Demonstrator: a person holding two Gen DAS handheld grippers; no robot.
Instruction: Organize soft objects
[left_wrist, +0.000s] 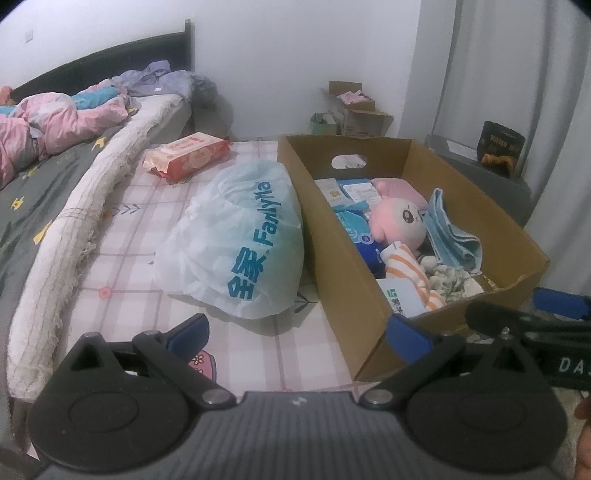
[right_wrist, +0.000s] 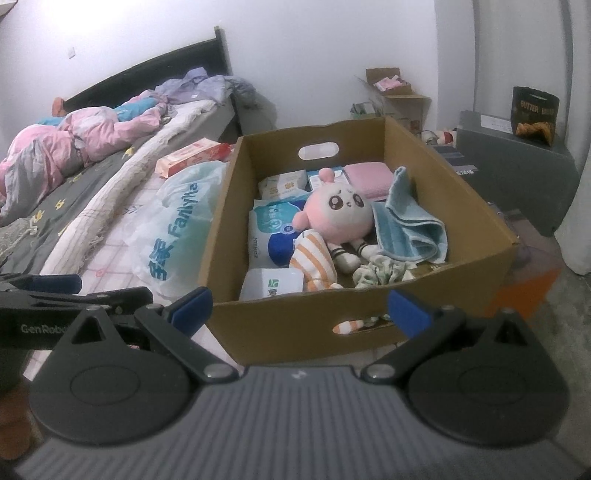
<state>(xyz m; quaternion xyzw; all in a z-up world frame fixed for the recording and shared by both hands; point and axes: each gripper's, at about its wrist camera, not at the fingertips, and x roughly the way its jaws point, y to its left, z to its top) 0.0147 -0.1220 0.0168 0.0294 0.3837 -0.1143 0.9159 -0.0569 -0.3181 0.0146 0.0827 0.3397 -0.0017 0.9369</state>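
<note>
Left gripper (left_wrist: 299, 334): hovering before the box corner, jaws spread wide, holding nothing.
Right gripper (right_wrist: 299, 308): hovering at the near wall, jaws apart, empty.
Cardboard box (right_wrist: 461, 192): sitting beside the plastic bag (left_wrist: 240, 236).
Pink plush toy (right_wrist: 338, 216): lying inside the box, touching the blue towel (right_wrist: 410, 218).

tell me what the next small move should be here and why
Probably ease the right gripper forward and down over the near wall of the cardboard box toward the pink plush toy. Both grippers are open and empty, the left gripper faces the box's corner and the plastic bag, while the plush lies on top, uncovered, almost straight ahead of the right one.
</note>
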